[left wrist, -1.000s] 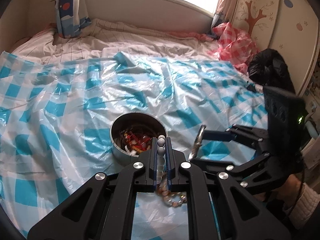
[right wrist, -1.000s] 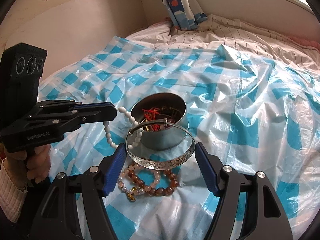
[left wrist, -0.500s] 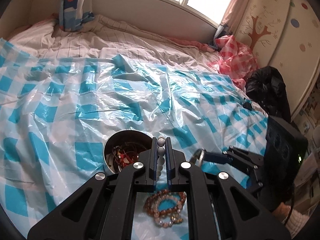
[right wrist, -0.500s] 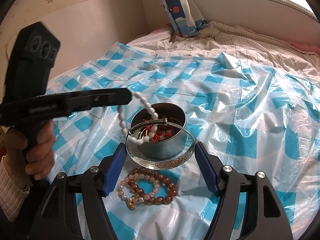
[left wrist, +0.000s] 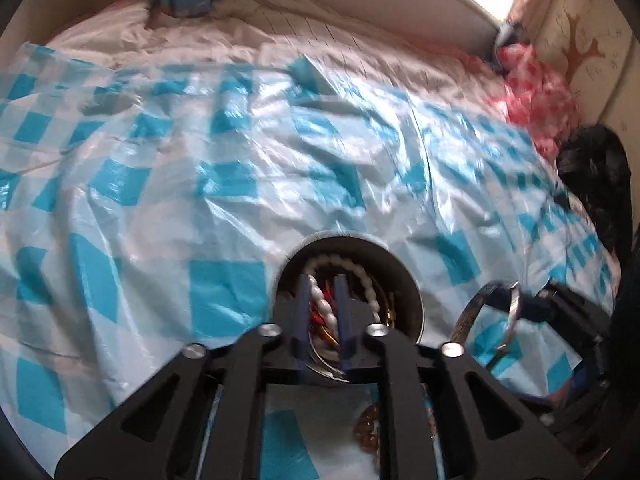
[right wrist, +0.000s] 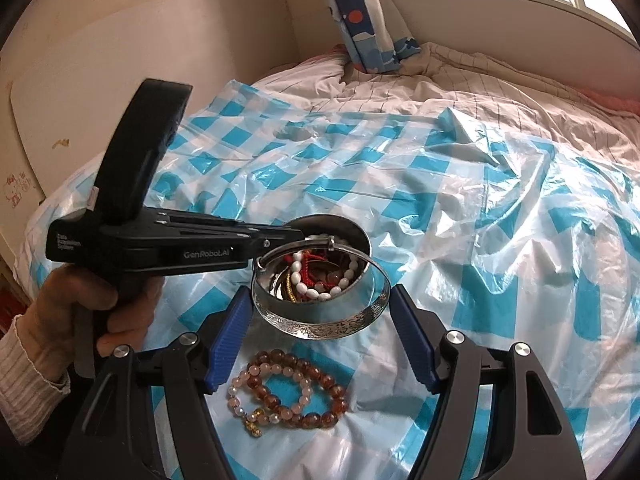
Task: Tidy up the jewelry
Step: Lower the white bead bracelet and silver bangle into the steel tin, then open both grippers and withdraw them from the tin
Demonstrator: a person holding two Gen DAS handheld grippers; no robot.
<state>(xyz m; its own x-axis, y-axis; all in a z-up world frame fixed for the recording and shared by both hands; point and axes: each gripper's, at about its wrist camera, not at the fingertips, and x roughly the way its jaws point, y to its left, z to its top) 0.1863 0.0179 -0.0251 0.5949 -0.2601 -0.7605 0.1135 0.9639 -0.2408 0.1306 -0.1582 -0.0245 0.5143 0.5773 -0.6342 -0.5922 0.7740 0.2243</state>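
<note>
A round metal bowl (left wrist: 400, 268) (right wrist: 354, 230) with red and gold jewelry inside stands on the checked sheet. My left gripper (left wrist: 323, 280) (right wrist: 300, 236) points down over the bowl and its jaws are opening. The white bead bracelet (left wrist: 324, 304) (right wrist: 316, 284) runs loosely between its fingers and lies in the bowl. My right gripper (right wrist: 320, 300) is shut on a silver bangle (right wrist: 332, 326) (left wrist: 480, 308), held level just in front of the bowl. Brown and pink bead bracelets (right wrist: 288, 392) (left wrist: 366, 428) lie on the sheet below the bangle.
A blue-and-white checked plastic sheet (right wrist: 480, 220) covers the bed. A blue patterned pillow (right wrist: 360, 32) leans at the head of the bed. Red checked cloth (left wrist: 532, 92) and a black bag (left wrist: 600, 172) lie at the right edge. A person's hand (right wrist: 80, 304) grips the left tool.
My left gripper has swung over the bowl and dipped toward it. The white bracelet that hung from its shut jaws now rests in the bowl, and the jaws have parted. The right gripper has stayed put.
</note>
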